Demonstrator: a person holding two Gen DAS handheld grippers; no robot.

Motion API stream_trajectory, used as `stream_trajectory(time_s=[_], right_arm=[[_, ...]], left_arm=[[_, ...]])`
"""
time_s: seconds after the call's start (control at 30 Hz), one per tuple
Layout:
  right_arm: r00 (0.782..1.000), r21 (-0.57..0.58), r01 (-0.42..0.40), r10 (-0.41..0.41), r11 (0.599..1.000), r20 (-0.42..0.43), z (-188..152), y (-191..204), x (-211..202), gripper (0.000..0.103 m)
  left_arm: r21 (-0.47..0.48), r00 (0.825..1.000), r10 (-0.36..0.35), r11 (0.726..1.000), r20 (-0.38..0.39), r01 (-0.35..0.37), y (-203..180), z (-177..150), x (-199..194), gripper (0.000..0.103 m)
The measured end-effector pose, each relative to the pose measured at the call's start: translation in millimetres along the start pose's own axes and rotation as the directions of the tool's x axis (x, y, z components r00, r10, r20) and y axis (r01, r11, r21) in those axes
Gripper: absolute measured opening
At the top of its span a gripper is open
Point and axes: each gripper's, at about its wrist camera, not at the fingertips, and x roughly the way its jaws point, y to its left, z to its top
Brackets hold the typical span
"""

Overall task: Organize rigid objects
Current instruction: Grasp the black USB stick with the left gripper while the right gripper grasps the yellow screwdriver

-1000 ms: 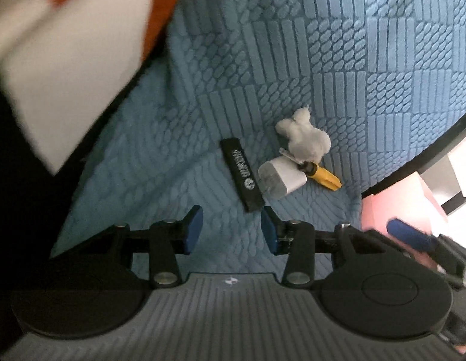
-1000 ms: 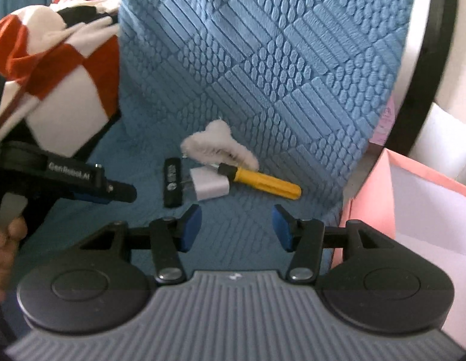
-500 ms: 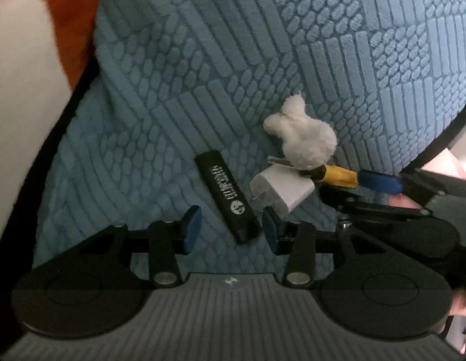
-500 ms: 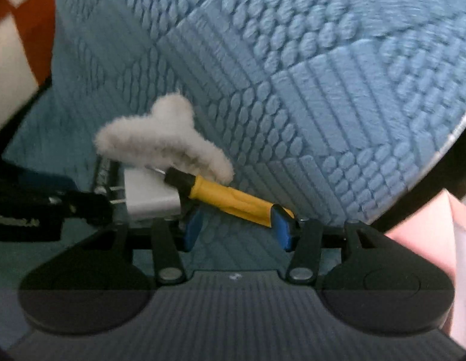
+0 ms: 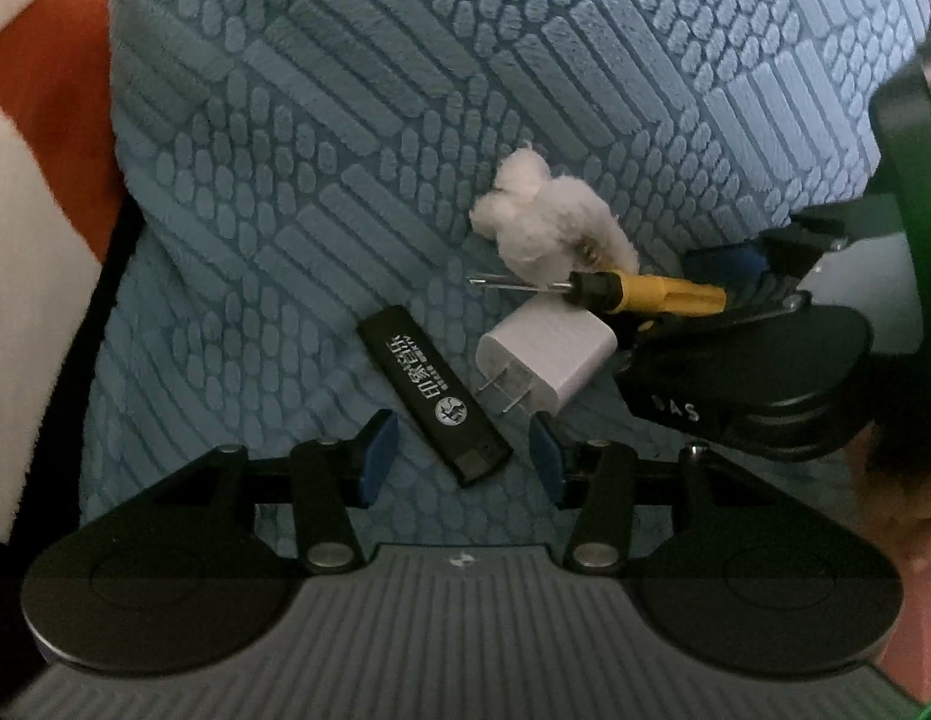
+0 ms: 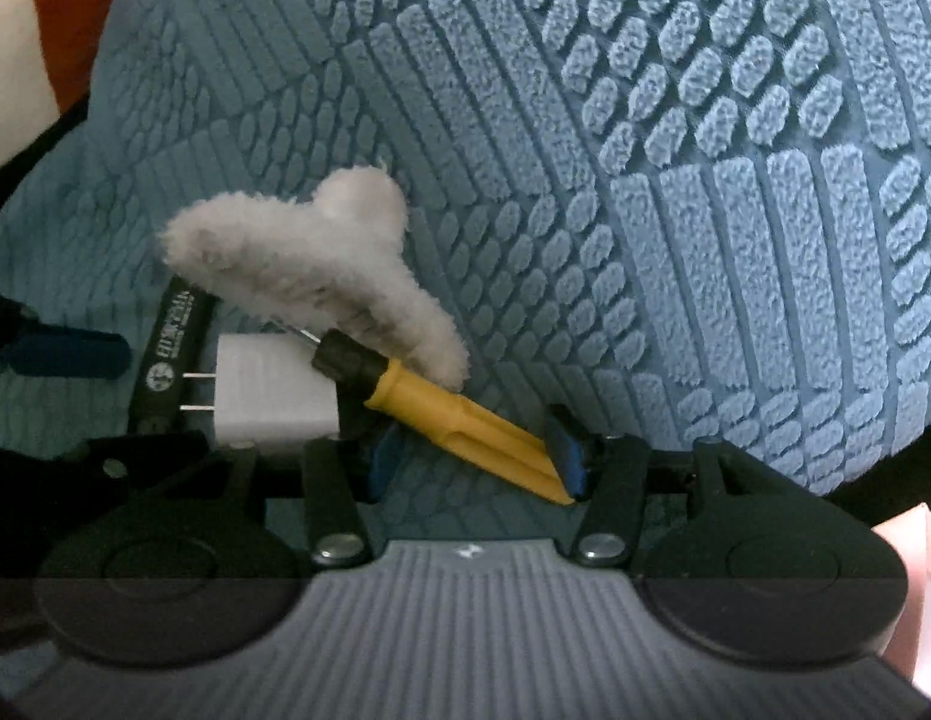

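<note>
I see blue textured blanket (image 5: 405, 120) with raised quilt-like pattern of bars and ovals filling most of both views. Far left, red and white fabric (image 5: 39, 138) lies beside it. Near right, pink object (image 6: 909, 564) at edge, too cropped to identify.

The left gripper (image 5: 459, 462) has a ribbed grey body flanked by two round black discs. Black link arms run forward from silver screws to short fingers (image 5: 378, 459) with blue pads. The right gripper (image 6: 474, 459) is built the same way: ribbed grey centre, black discs, silver screws, blue-padded fingers (image 6: 564, 450). Seen from the left camera, its black housing carries small white lettering, and a green rim curves above it.
</note>
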Motion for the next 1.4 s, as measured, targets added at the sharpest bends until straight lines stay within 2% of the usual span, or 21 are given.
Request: stream_trajectory(time_s=[0.1, 0.17, 0.27, 0.5, 0.67, 0.87, 1.0, 1.27, 1.4], right_arm=[[1.0, 0.001, -0.01, 0.01, 1.0, 0.006, -6, -1, 0, 0.05], [1.0, -0.021, -0.001, 0.002, 1.0, 0.011, -12, 2, -6, 0.047], [1.0, -0.029, 0.005, -0.004, 1.0, 0.015, -16, 6, -14, 0.042], [0.999, 0.023, -0.036, 0.036, 0.999, 0.039, -19, 3, -35, 0.03], [0.995, 0.134, -0.089, 0.081, 0.987, 0.062, -22, -7, -54, 0.022], [0.984, 0.262, -0.169, 0.148, 0.95, 0.098, -29, -14, -77, 0.021], [0.98, 0.309, -0.187, 0.158, 0.932, 0.118, -34, -10, -97, 0.021], [0.975, 0.354, -0.22, 0.192, 0.909, 0.113, -52, -10, -122, 0.021], [0.972, 0.384, -0.236, 0.214, 0.893, 0.101, -72, -1, -136, 0.021]], left_arm=[[0.044, 0.999, 0.036, 0.998, 0.021, -0.037, -11, -6, 1, 0.052], [0.061, 0.998, 0.056, 0.996, 0.035, -0.058, -16, -8, 1, 0.045], [0.043, 0.998, 0.052, 0.998, 0.036, -0.053, -6, -11, 0, 0.04], [-0.063, 1.0, 0.016, 0.998, 0.015, -0.015, 22, -13, -14, 0.033], [-0.144, 1.0, -0.028, 0.989, -0.001, 0.028, 32, -19, -21, 0.028], [-0.22, 0.997, -0.077, 0.973, -0.025, 0.07, 45, -29, -32, 0.028], [-0.257, 0.994, -0.101, 0.962, -0.035, 0.089, 50, -40, -42, 0.028], [-0.282, 0.993, -0.113, 0.954, -0.034, 0.099, 49, -62, -64, 0.028], [-0.305, 0.992, -0.123, 0.946, -0.025, 0.109, 52, -82, -90, 0.028]])
